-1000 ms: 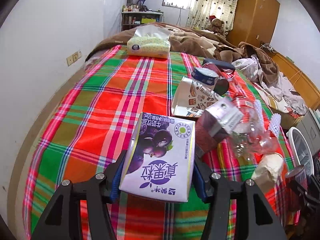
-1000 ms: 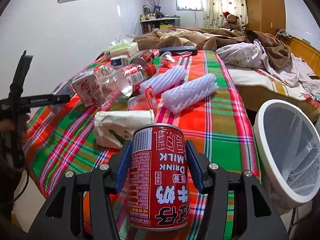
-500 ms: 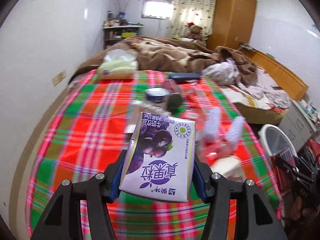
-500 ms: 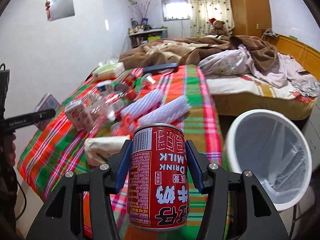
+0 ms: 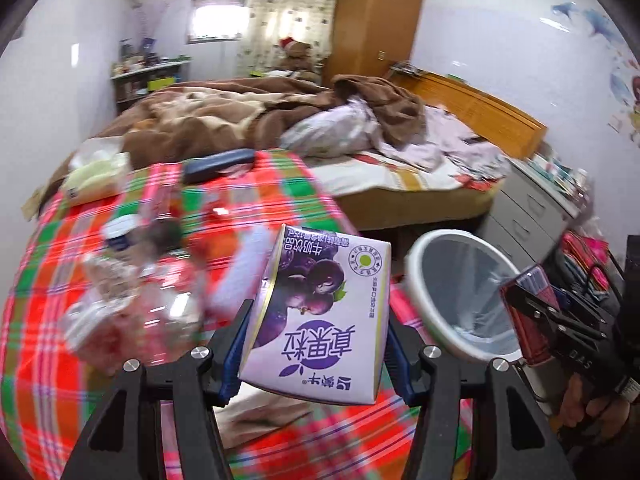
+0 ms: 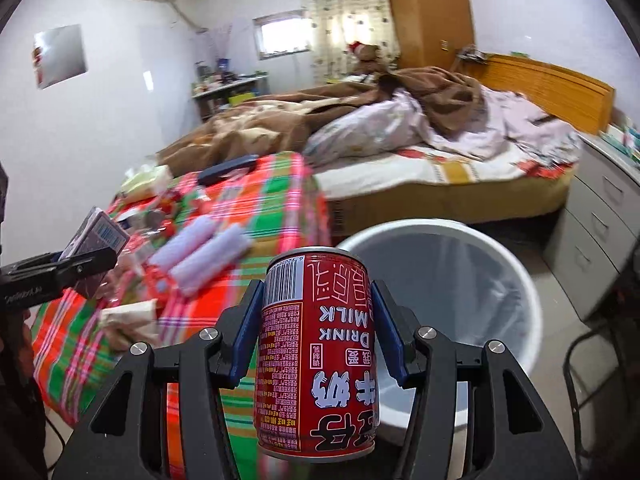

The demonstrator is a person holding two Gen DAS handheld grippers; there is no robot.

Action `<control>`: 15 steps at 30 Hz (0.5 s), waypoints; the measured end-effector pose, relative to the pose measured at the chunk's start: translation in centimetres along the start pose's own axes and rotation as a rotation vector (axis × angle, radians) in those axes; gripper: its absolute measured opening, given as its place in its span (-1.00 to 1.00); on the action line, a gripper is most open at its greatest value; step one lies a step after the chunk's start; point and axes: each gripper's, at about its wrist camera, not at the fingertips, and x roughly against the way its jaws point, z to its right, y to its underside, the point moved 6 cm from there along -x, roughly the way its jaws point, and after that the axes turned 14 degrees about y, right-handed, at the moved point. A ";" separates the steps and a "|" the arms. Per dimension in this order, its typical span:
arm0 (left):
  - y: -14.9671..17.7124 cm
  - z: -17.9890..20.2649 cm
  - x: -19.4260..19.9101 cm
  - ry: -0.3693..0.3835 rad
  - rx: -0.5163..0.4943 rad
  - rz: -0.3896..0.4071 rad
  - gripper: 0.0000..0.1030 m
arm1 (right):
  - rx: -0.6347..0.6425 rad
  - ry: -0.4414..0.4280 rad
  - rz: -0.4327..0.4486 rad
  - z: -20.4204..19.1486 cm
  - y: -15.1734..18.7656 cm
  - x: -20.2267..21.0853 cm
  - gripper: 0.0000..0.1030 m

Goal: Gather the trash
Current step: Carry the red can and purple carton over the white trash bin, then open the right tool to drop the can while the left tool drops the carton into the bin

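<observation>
Beside the white bin (image 6: 516,276), left fingers (image 5: 256,344) clamping a purple carton (image 5: 320,320), right fingers (image 6: 248,328) a red can (image 6: 316,356).

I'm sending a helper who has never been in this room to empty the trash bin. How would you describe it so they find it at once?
Start at the bed covered by the red and green plaid blanket. On the floor just off its near corner, beside the grey drawer unit, stands the trash bin. It is the only round white container there, open-topped and lined with a clear plastic bag.
</observation>
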 end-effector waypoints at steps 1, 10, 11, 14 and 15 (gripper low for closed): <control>-0.2 0.9 -0.8 0.017 -0.008 -0.008 0.13 | -0.009 0.009 -0.009 0.7 0.0 -0.4 0.05; -0.4 8.7 -7.9 0.149 -0.101 -0.102 0.14 | -0.038 0.092 -0.060 4.6 0.3 -2.9 0.05; -0.4 9.1 -8.5 0.147 -0.107 -0.115 0.14 | -0.038 0.097 -0.072 5.1 0.4 -3.3 0.05; -0.2 10.3 -10.7 0.163 -0.117 -0.146 0.14 | -0.049 0.119 -0.106 6.4 0.9 -4.5 0.05; -0.1 10.6 -11.2 0.167 -0.113 -0.156 0.14 | -0.051 0.126 -0.115 6.8 1.1 -4.8 0.05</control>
